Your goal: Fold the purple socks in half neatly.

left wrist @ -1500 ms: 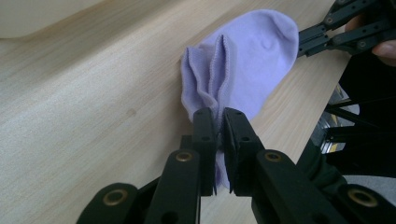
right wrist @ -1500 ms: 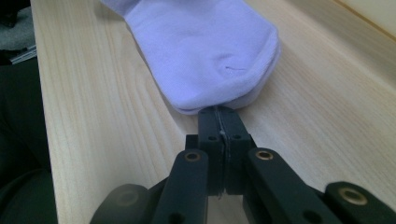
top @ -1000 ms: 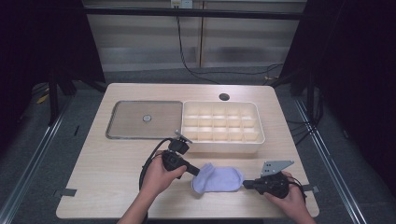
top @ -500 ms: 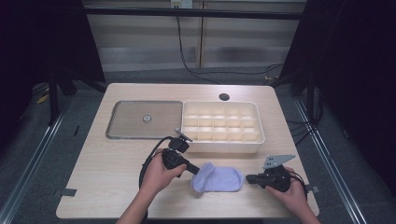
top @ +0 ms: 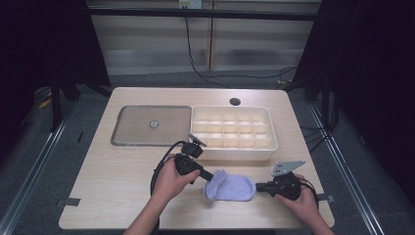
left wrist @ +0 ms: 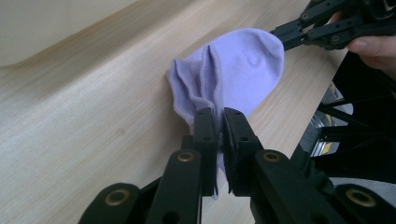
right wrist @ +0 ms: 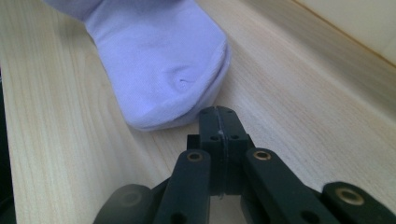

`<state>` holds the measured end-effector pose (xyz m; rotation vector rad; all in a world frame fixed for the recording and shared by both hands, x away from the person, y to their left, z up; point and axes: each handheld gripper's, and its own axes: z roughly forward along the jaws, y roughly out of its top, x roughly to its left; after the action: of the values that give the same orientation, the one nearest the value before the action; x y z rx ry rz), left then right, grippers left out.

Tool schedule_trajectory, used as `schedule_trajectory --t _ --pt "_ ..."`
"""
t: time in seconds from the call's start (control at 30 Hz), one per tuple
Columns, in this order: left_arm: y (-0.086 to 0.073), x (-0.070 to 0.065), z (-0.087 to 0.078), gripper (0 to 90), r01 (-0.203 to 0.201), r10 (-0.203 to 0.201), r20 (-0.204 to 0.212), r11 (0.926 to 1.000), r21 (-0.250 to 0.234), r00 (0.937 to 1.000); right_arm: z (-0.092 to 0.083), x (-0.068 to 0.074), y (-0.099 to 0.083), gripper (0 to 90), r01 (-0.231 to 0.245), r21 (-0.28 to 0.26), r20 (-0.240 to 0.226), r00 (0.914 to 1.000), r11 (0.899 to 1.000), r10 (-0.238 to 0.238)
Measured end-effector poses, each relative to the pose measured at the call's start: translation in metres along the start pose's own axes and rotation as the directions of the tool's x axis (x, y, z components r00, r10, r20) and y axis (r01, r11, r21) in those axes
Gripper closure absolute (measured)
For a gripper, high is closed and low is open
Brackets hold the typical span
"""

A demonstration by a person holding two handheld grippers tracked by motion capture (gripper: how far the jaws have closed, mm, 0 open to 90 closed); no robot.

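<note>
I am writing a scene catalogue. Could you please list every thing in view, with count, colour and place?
sock: one, pale lilac, front middle of the table, between both grippers.
divided box: one, cream, many compartments, right of centre.
flat tray: one, grey metal, left of the box, a small round thing at its middle.
table: one, light wood, dark round hole near its far edge.
left gripper: one, black, jaws shut on the sock's bunched end.
right gripper: one, black, jaws shut, empty, at the sock's toe.
hands: two, one on each gripper.

A pale lilac sock [top: 230, 186] lies on light wood-grain table [top: 112, 196] near a cream divided box [top: 232, 132].
</note>
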<state>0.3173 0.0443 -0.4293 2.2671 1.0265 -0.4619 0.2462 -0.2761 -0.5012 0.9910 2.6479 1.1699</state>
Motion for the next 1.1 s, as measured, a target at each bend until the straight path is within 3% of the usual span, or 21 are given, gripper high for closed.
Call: schedule_trajectory --t 0.13,0.17,0.2,0.23,0.27,0.33,0.4,0.43,0.47,0.5,0.53,0.57,0.6,0.67,0.7,0.8,0.97,1.0,1.03,1.1 --pt "0.003 -0.006 -0.001 84.5 -0.006 0.006 -0.001 1.0000 0.000 1.0000 0.001 0.001 0.002 90.0 -0.005 0.009 0.004 1.0000 1.000 0.005" --pt "0.005 -0.005 -0.003 84.5 -0.030 0.030 -0.003 0.9992 0.027 0.9995 0.001 0.001 0.002 90.0 -0.005 0.009 0.004 1.0000 1.000 0.005" --pt "0.006 -0.006 -0.003 84.5 -0.030 0.030 -0.004 0.9992 0.027 0.9995 0.002 0.002 0.002 90.0 -0.003 0.007 0.000 1.0000 1.000 0.003" --pt "0.006 -0.009 -0.002 84.5 -0.001 0.001 -0.007 1.0000 0.005 1.0000 0.003 0.003 0.003 90.0 -0.003 0.010 -0.004 1.0000 1.000 0.003" --pt "0.007 -0.007 -0.003 84.5 -0.030 0.030 -0.011 0.9992 0.025 0.9995 0.003 0.003 0.004 90.0 0.000 0.011 0.000 1.0000 1.000 0.000" --pt "0.008 -0.009 -0.001 84.5 -0.010 0.010 -0.012 0.9998 0.018 0.9999 0.003 0.003 0.004 90.0 0.002 0.011 0.000 1.0000 1.000 -0.002" --pt "0.009 -0.009 0.000 84.6 -0.030 0.030 -0.017 0.9989 0.037 0.9994 0.004 0.004 0.005 90.0 0.003 0.011 -0.002 1.0000 1.000 -0.003" --pt "0.010 -0.011 0.002 84.5 -0.006 0.007 -0.014 0.9997 0.022 0.9999 0.005 0.005 0.005 90.0 0.001 0.011 -0.005 1.0000 1.000 -0.001" --pt "0.011 -0.011 0.003 84.6 -0.033 0.034 -0.013 0.9986 0.041 0.9993 0.006 0.005 0.006 90.0 0.001 0.012 -0.007 1.0000 1.000 0.000" --pt "0.012 -0.013 0.005 84.6 -0.007 0.008 -0.012 0.9998 0.020 0.9999 0.007 0.006 0.006 90.0 0.002 0.008 -0.009 1.0000 1.000 -0.002" --pt "0.013 -0.013 0.005 84.5 -0.036 0.037 -0.013 0.9983 0.046 0.9992 0.007 0.006 0.006 90.0 0.003 0.010 -0.006 1.0000 1.000 -0.003" --pt "0.014 -0.015 0.007 84.6 -0.016 0.016 -0.008 0.9994 0.030 0.9998 0.007 0.007 0.007 90.0 0.003 0.012 -0.007 1.0000 1.000 -0.003" --pt "0.015 -0.015 0.007 84.5 -0.041 0.041 -0.001 0.9979 0.049 0.9991 0.008 0.007 0.007 90.0 0.001 0.004 -0.018 0.9998 1.000 -0.001" --pt "0.017 -0.018 0.010 84.6 -0.034 0.034 0.002 0.9985 0.044 0.9994 0.009 0.008 0.007 90.0 0.001 0.004 -0.018 0.9998 1.000 -0.001" --pt "0.018 -0.018 0.011 84.6 -0.054 0.053 0.007 0.9971 0.053 0.9985 0.009 0.008 0.007 90.0 0.002 0.007 -0.017 0.9999 1.000 -0.002" --pt "0.020 -0.020 0.014 84.6 -0.058 0.058 0.009 0.9963 0.063 0.9983 0.009 0.009 0.007 90.0 -0.001 0.001 -0.020 0.9998 1.000 0.001" --pt "0.020 -0.020 0.015 84.6 -0.051 0.051 0.001 0.9969 0.060 0.9987 0.010 0.009 0.007 90.0 -0.006 0.000 -0.023 0.9997 1.000 0.006" --pt "0.020 -0.023 0.017 84.6 -0.011 0.012 -0.006 0.9993 0.037 0.9999 0.010 0.010 0.007 90.0 -0.009 0.002 -0.025 0.9997 1.000 0.009" --pt "0.021 -0.020 0.015 84.6 -0.051 0.052 -0.002 0.9965 0.066 0.9987 0.010 0.010 0.007 90.0 -0.009 0.002 -0.025 0.9997 1.000 0.009" --pt "0.021 -0.021 0.015 84.6 -0.042 0.042 -0.001 0.9973 0.060 0.9991 0.011 0.010 0.008 90.0 -0.010 0.003 -0.024 0.9997 1.000 0.010"
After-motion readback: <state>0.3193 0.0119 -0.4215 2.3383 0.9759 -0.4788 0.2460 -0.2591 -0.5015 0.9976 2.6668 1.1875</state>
